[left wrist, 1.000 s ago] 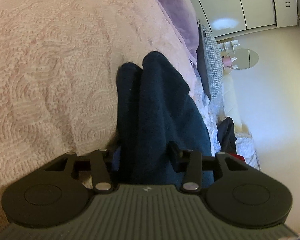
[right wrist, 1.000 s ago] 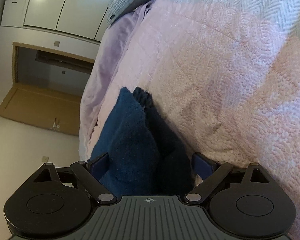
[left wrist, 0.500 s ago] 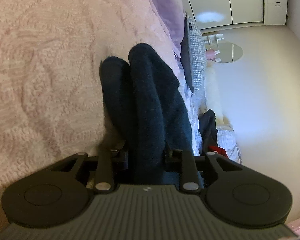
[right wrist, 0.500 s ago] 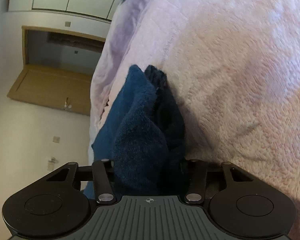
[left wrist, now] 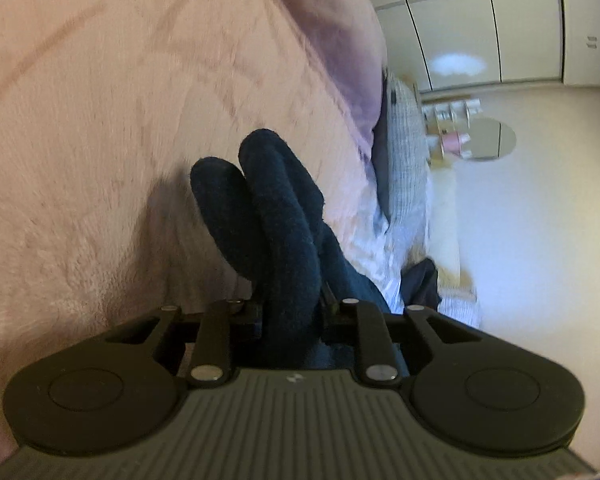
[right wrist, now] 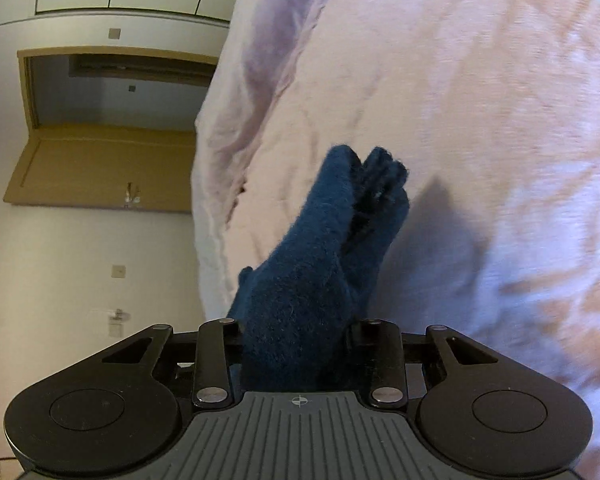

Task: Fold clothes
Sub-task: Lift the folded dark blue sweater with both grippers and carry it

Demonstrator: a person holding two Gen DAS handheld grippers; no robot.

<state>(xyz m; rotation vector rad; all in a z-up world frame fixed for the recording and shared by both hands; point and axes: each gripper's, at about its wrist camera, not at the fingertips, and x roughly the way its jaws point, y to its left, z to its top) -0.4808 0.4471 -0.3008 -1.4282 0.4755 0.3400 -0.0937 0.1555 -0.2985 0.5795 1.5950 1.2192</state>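
Observation:
A dark navy fleecy garment (left wrist: 276,216) is bunched into thick folds in the left wrist view. My left gripper (left wrist: 290,312) is shut on it, the fingertips hidden by the cloth. The same garment (right wrist: 320,264) shows in the right wrist view, and my right gripper (right wrist: 296,332) is shut on another bunch of it. Both bunches are held up off the pink bedspread (left wrist: 100,120), with a shadow under each.
The pink textured bedspread (right wrist: 480,120) fills the space behind. A lilac blanket (left wrist: 340,40) and a grey checked pillow (left wrist: 408,160) lie at the bed's far edge. A dark item (left wrist: 420,284) lies beyond it. White wardrobe doors (left wrist: 480,32) and a wooden door (right wrist: 100,168) stand behind.
Both grippers closed on the navy garment and lifted it off the bedspread. The cloth now stands clear of the bed, and both views are blurred with motion.

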